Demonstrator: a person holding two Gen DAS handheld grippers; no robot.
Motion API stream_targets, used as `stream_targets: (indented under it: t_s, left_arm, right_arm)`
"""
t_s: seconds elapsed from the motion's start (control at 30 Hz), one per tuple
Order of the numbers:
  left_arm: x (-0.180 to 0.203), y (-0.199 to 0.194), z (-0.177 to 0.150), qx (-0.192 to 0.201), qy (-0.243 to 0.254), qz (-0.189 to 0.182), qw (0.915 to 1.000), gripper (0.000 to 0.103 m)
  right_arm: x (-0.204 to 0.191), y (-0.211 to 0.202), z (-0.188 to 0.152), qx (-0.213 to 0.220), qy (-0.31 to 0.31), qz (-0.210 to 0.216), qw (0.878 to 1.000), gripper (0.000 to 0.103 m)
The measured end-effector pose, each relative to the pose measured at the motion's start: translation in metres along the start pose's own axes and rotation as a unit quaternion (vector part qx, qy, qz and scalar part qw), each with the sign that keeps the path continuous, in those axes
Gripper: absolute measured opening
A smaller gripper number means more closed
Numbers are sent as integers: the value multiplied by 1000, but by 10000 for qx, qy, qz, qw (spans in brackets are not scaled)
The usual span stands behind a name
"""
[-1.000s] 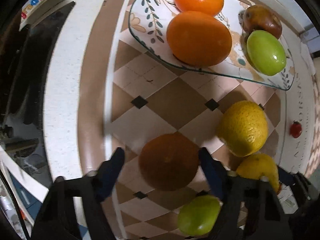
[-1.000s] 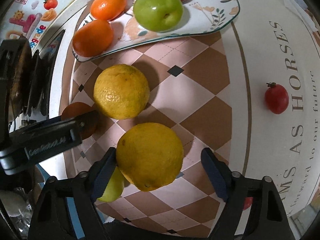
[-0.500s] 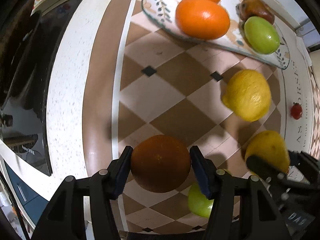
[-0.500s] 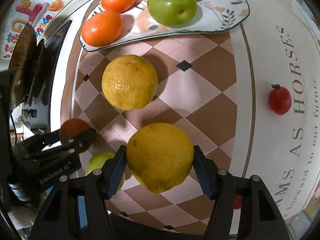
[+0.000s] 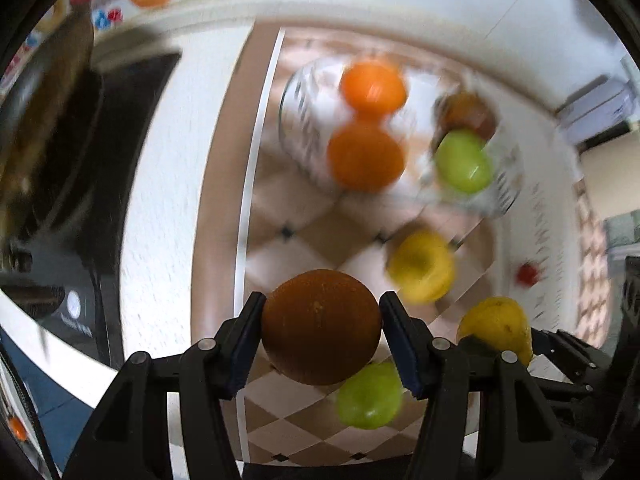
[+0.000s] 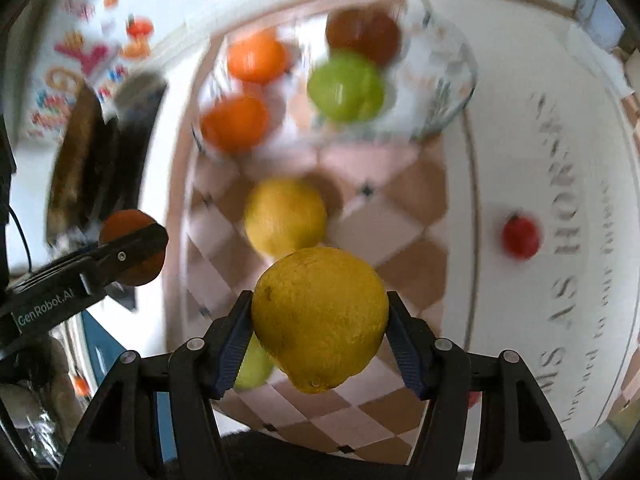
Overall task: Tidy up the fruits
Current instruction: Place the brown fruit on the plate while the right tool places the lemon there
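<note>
My left gripper is shut on a dark orange and holds it above the checkered cloth; it also shows in the right wrist view. My right gripper is shut on a yellow lemon, lifted off the cloth. A second lemon lies on the cloth. A green fruit lies below the held orange. The glass plate at the back holds two oranges, a green apple and a brown fruit.
A small red tomato lies on the white lettered mat at the right. A dark stovetop lies at the left. A sticker-covered wall is behind. Both views are motion-blurred.
Both grippers closed on their fruits and lifted them off the cloth. Both cameras rose and tilted, so the plate now sits farther away.
</note>
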State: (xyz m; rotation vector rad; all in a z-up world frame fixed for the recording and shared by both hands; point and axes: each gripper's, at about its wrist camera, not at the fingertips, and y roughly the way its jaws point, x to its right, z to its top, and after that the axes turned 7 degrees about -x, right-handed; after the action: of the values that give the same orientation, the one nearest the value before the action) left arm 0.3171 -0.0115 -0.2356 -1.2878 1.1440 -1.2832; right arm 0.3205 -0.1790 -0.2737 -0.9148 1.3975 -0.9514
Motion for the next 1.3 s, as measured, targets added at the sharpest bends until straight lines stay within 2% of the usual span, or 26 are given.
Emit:
stream_targets:
  t_s: [0.13, 0.27, 0.37, 0.57, 0.83, 0.97, 1.03, 1.1, 1.23, 1.3]
  left_arm:
    - [0, -34, 35, 322, 76, -54, 9994, 56]
    - [-1, -30, 78, 353, 72, 88, 9993, 56]
    - [-9, -17, 114, 182, 37, 233, 9996, 56]
    - [-17, 25, 157, -356, -33, 365, 9987, 56]
    - [-25, 62, 171, -838, -136, 347, 9958, 56]
    - [-29, 68, 169, -897, -202, 216, 9955, 58]
    - [-30, 68, 169, -862, -191, 207, 9959, 66]
    - [-29, 67, 169, -833, -143, 269, 9961, 87]
    - [-30, 62, 167, -741, -110, 373, 9965, 89]
    - [-29, 58, 162, -686, -91, 380, 9969, 89]
  right_arm:
    - [18, -36, 44, 478, 203, -71, 9986, 66]
    - [39, -37, 86, 574, 414, -365, 9968, 66]
    - [53, -24, 109, 464, 516, -543, 9961, 66]
    - [67, 2, 134, 242, 573, -665, 9958, 66]
    - [69, 16, 144, 24, 716, -583, 9957, 67]
    - [72, 18, 147, -46, 819, -583, 9949, 68]
    - [71, 17, 149, -11, 829, -534, 9951, 78]
    - [68, 12, 150, 36, 806, -588, 9950, 80]
    - [61, 4, 148, 95, 713, -750, 9946, 93]
    - [55, -1, 144, 143, 604, -921, 9938, 93]
